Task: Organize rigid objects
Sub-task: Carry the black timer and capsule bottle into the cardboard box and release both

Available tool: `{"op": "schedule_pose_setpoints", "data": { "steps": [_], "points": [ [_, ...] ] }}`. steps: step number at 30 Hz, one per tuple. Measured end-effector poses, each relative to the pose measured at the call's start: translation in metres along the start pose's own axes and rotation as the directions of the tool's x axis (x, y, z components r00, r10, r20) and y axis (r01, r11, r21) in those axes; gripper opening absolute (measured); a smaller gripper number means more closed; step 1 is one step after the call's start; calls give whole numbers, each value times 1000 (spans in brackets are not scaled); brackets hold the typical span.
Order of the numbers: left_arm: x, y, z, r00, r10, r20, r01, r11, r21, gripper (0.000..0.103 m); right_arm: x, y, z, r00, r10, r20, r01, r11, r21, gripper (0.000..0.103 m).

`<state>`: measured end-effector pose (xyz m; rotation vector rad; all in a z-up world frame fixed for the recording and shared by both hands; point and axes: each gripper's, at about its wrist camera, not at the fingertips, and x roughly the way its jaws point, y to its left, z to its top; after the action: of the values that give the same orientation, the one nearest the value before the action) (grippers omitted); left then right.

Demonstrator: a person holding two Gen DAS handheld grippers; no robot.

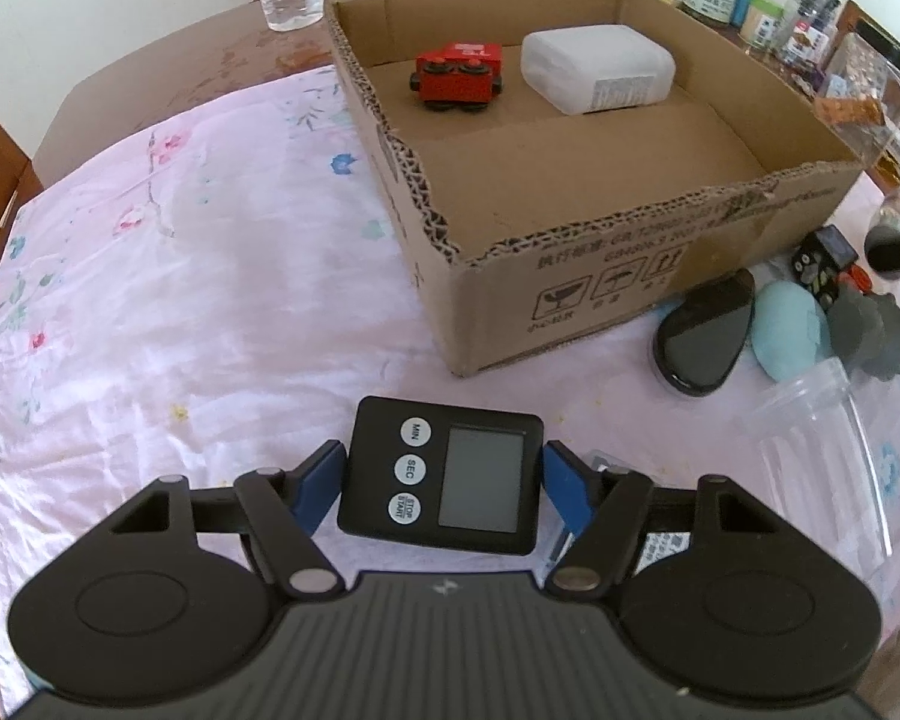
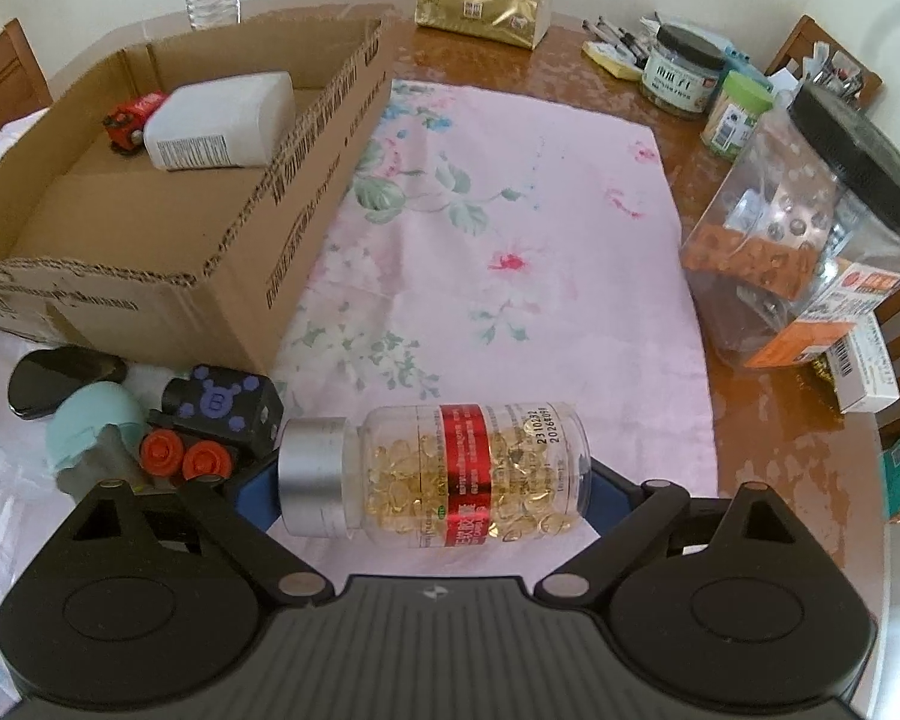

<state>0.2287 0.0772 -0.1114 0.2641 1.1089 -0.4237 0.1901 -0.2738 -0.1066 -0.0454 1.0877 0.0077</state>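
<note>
The left claw (image 1: 441, 474) is closing its blue pads on the side edges of a black digital timer (image 1: 441, 474), screen facing up, low over the pink floral cloth (image 1: 180, 300) at 6 o'clock in its view; the cardboard box (image 1: 630, 252) is sitting toward 1 o'clock. The pads are only catching the timer's smooth plastic flanks, so it is likely at risk of pivoting or slipping out during a lift over the box's torn rim.

The right claw (image 2: 435, 468) is standing wide, bracketing a clear capsule bottle (image 2: 444, 471) lengthwise, silver cap at 9 o'clock; whether the pads are really pressing on it I cannot tell. A round bottle held by its ends could roll or drop, and the black toy train car (image 2: 222, 414) is crowding the left finger.

Only the left view is showing the timer and the box's printed front wall. Only the right view is showing the bottle, the gold tissue pack (image 2: 483, 6) and the big clear jar (image 2: 810, 228). Both are showing the red toy car (image 1: 459, 75) and white container (image 1: 597, 69) already lying inside the box.
</note>
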Motion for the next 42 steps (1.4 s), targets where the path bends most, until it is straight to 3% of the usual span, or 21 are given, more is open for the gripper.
{"op": "schedule_pose_setpoints", "data": {
  "steps": [11, 18, 24, 29, 36, 37, 39, 42],
  "points": [
    [-55, -5, 9, 999, -42, 13, 41, 997, 68, 71, -54, 3, 13, 995, 74, 73, -67, 993, -93, 98],
    [-97, -21, 44, 987, -69, 142, 52, 992, 118, 71, -86, 21, 33, 977, 151, 152, -124, 977, -174, 98],
    [-81, -37, 79, 978, -91, 189, 57, 982, 179, 71, -96, 36, 54, 960, 196, 200, -152, 965, -214, 98],
    [-54, -39, 98, 980, -86, 181, 58, 986, 154, 71, -97, 49, 67, 954, 208, 215, -156, 959, -237, 98],
    [-30, -30, 99, 981, -67, 181, 49, 994, 102, 72, -96, 61, 74, 950, 226, 215, -168, 952, -257, 98],
    [-30, -30, 98, 981, -61, 185, 43, 994, 99, 73, -95, 63, 74, 950, 227, 215, -169, 951, -259, 98],
    [-32, -30, 95, 976, -26, 217, 9, 997, 78, 96, -94, 66, 77, 949, 232, 213, -172, 949, -263, 98],
    [-43, -28, 89, 961, 18, 275, -29, 999, 34, 101, -89, 70, 82, 950, 238, 205, -179, 947, -267, 98]
  ]
}}
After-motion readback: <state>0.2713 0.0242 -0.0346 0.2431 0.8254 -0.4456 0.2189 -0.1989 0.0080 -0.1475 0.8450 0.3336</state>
